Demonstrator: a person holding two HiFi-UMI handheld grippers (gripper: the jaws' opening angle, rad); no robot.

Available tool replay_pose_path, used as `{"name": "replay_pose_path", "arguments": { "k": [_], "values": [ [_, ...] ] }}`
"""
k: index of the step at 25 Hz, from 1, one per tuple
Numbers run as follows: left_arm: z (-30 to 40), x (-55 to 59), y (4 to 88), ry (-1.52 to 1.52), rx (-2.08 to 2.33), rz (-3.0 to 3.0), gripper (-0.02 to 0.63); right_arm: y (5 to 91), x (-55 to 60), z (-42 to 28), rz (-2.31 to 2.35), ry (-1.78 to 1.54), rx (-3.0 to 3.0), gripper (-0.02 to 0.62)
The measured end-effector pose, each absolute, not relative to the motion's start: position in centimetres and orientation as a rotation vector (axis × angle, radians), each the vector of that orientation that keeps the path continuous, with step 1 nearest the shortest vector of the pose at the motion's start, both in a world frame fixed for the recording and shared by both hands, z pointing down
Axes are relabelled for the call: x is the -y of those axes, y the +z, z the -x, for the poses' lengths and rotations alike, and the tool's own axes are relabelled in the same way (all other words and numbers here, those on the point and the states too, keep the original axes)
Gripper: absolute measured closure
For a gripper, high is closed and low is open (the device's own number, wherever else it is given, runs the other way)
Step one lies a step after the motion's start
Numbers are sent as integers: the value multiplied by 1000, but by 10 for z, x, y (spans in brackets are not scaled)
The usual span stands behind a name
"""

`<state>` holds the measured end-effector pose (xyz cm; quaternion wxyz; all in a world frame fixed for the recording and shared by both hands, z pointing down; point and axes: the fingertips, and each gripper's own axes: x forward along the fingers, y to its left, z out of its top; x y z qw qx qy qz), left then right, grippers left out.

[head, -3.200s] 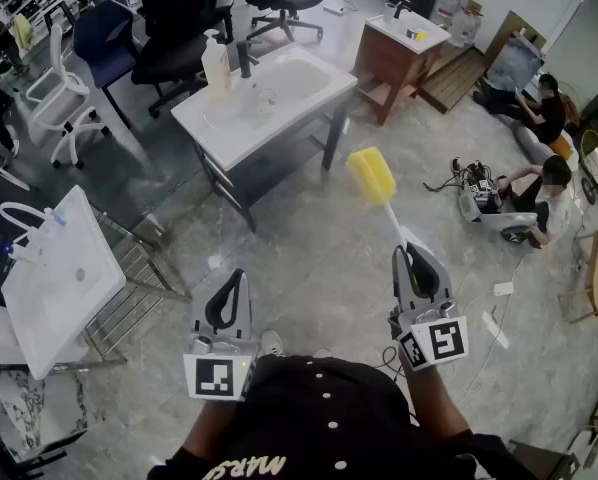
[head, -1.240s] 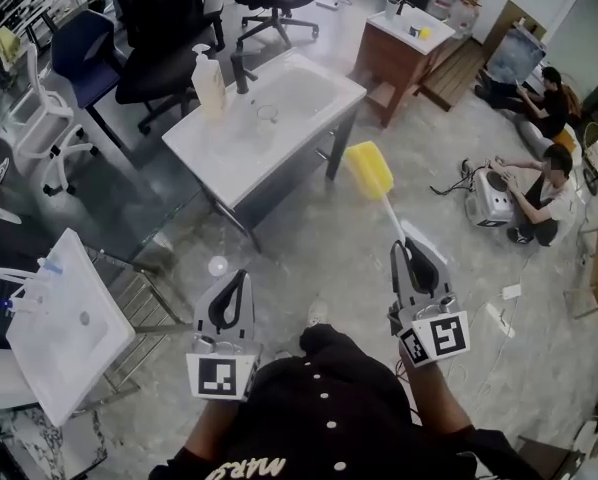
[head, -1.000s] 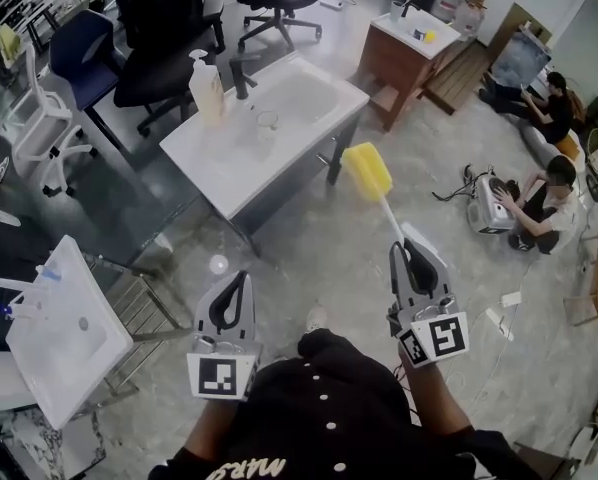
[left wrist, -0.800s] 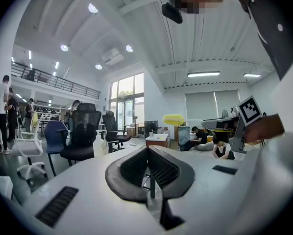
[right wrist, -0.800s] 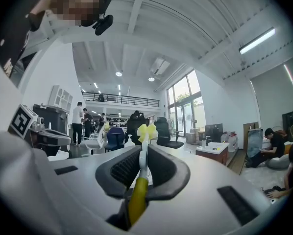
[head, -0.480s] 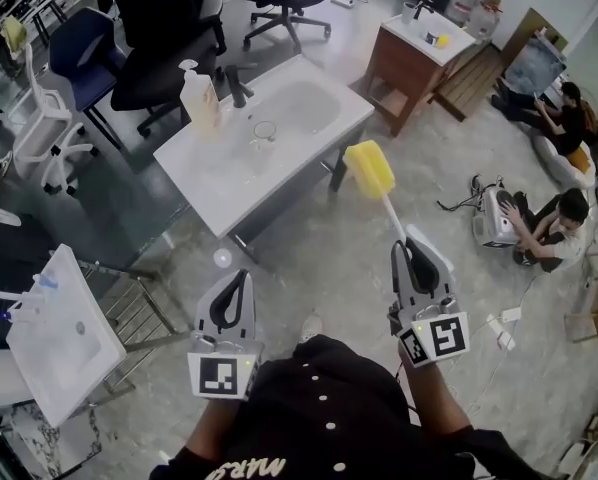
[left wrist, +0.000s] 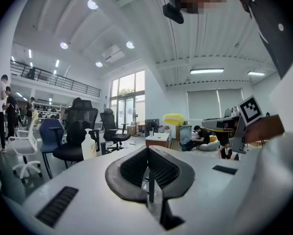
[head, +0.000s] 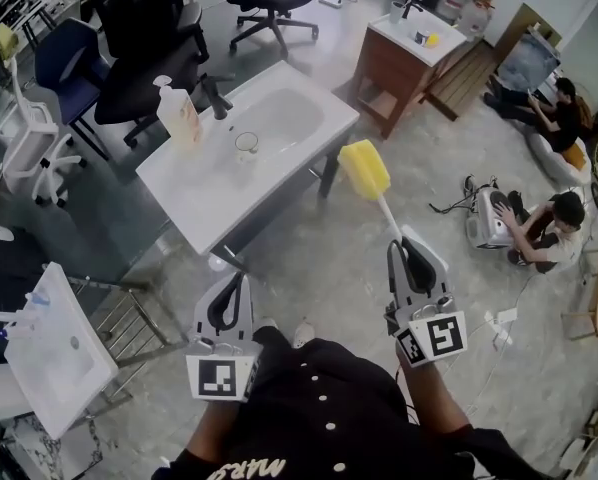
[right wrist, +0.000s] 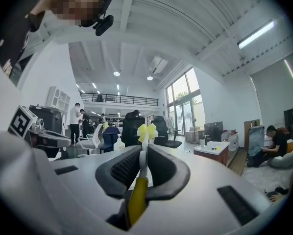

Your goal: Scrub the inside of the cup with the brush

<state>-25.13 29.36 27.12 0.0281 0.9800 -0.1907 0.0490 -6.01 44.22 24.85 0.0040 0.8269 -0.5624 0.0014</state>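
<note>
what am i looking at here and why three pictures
No robot here: a person holds a two-jaw gripper in each hand. The head view comes from a camera on the person's head, looking down; the other two come from cameras riding on each gripper. The left gripper is shut and empty. The right gripper is clamped on a yellow sponge brush. Ahead stands a white sink counter carrying a clear cup, a soap bottle and a dark faucet.
</note>
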Motion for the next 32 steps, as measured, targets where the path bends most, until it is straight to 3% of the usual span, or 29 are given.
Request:
{"name": "replay_pose_path", "arguments": {
  "k": [32],
  "values": [
    [65,-116,261,106,418,-3110,580,236,-296,-103,-2664,-78,1623,545]
  ]
}}
